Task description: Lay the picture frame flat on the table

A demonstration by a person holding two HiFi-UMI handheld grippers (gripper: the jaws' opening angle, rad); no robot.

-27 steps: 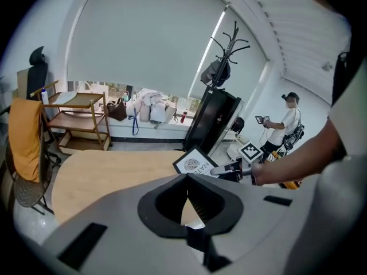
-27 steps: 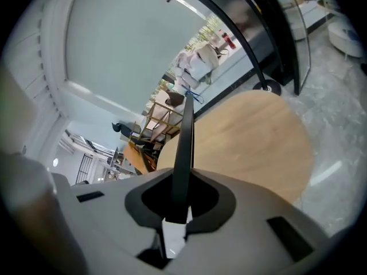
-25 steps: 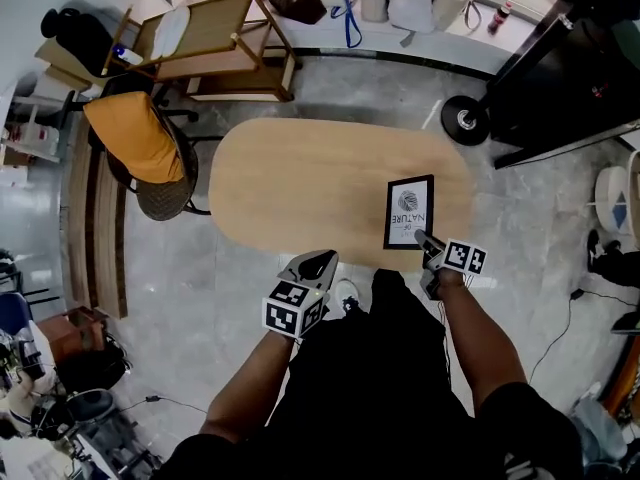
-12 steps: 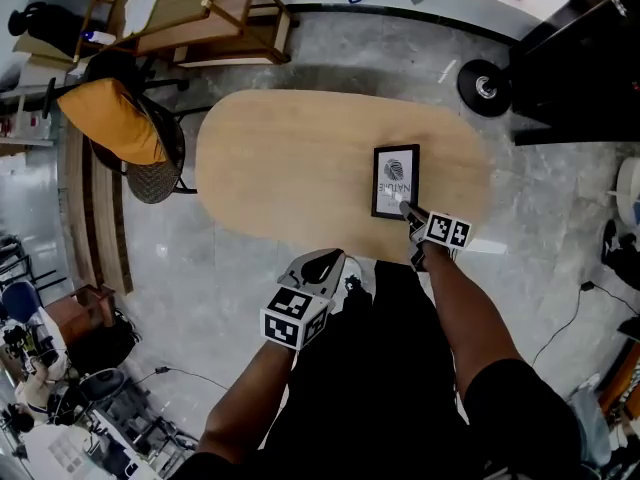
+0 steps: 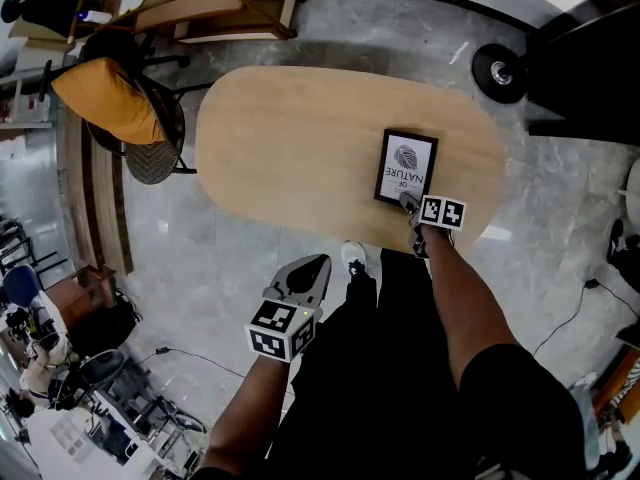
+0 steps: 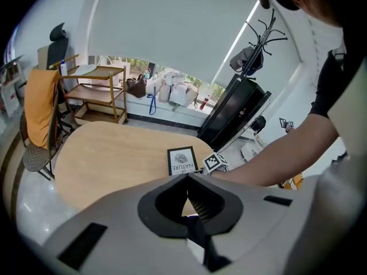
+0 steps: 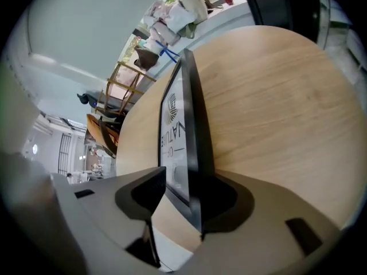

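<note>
Forearm outstretched and tilted down, the right gripper (image 5: 407, 201) meets the near edge of the picture frame (image 5: 406, 166) lying at the right end of the table (image 5: 290, 148), its jaws having just been opening and now slack around that edge, while the left gripper (image 5: 316, 265) hangs clenched short of the table.

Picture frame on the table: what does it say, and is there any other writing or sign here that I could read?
"OF NATURE": on the print in the picture frame, under a fingerprint-like swirl.
Marker cubes: black-and-white square patterns only, no letters or numbers.
Bags on the far ledge: any labels are too small to read.
</note>
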